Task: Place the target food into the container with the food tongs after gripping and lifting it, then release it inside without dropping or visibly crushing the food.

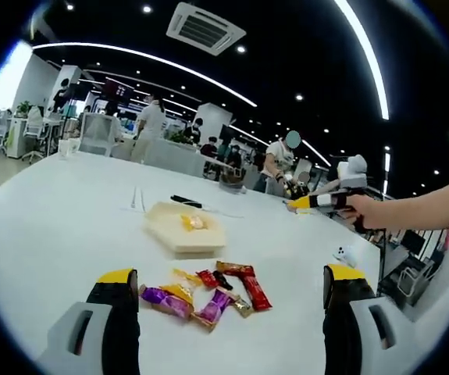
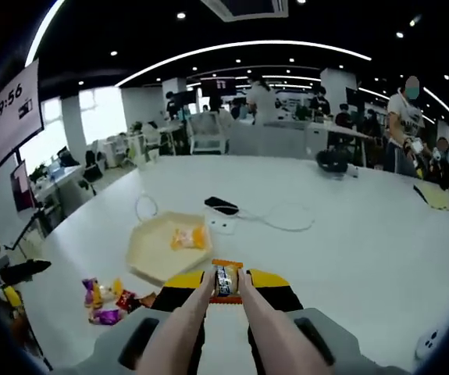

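A beige hexagonal container point(image 2: 147, 258) lies on the white table with a yellow candy point(image 2: 187, 237) inside. My right gripper point(image 2: 226, 283) is shut on pale food tongs point(image 2: 197, 312). The tong tips pinch a wrapped candy point(image 2: 224, 280), held in the air just right of the container's near edge. In the left gripper view that gripper point(image 1: 318, 201) hovers beyond the container point(image 1: 179, 234), held by a person's hand. My left gripper point(image 1: 228, 277) stands wide open low over the table, its jaws either side of a pile of several wrapped candies point(image 1: 208, 295). The same pile point(image 2: 105, 301) lies left of the container.
A black phone point(image 2: 222, 205) and a white cable point(image 2: 286, 221) lie behind the container. A small white object point(image 1: 341, 253) sits near the table's right edge. People stand and sit at tables further back. Bare white tabletop point(image 1: 60, 211) stretches left of the container.
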{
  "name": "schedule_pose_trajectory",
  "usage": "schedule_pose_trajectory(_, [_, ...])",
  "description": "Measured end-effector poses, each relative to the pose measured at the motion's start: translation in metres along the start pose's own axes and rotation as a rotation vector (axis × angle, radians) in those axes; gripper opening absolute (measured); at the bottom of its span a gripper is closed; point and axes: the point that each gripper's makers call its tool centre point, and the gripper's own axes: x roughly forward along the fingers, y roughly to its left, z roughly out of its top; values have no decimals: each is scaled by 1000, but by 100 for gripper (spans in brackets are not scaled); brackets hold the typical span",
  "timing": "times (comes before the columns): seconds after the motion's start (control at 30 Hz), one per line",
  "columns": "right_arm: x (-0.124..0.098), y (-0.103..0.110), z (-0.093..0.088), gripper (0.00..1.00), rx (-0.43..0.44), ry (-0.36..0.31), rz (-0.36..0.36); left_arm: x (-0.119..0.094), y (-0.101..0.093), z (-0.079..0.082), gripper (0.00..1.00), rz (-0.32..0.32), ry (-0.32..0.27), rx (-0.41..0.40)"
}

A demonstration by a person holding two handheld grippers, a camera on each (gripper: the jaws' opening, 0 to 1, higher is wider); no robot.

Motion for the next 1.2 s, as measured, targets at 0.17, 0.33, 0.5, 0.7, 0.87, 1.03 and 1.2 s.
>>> schedule_pose_trajectory(0.17, [4,11,13,19,-19,-6,19,-6,-1,-7,99,1,11,4])
schedule_pose_trajectory(0.33, [6,19,18,19,-31,-15,29,-8,3,-8,99,-1,16,4])
schedule_pose_trajectory(0.5, [9,25,27,19,-40,-19,42,-9,10,-6,99,16,11,0])
schedule_pose_trajectory(0.7, [27,32,36,19,-45,-23,58,-14,15,-6,99,31,16,9])
schedule_pose_trajectory(0.87, [40,37,36,19,-52,-4,69,-19,28,-3,99,47,9,-2])
schedule_pose_trajectory(1.03, [52,45,32,19,-55,20,87,-19,40,2,99,49,-7,-16])
schedule_pose_trajectory(1.2, [62,55,32,19,-74,30,110,-18,47,10,99,54,-41,-31])
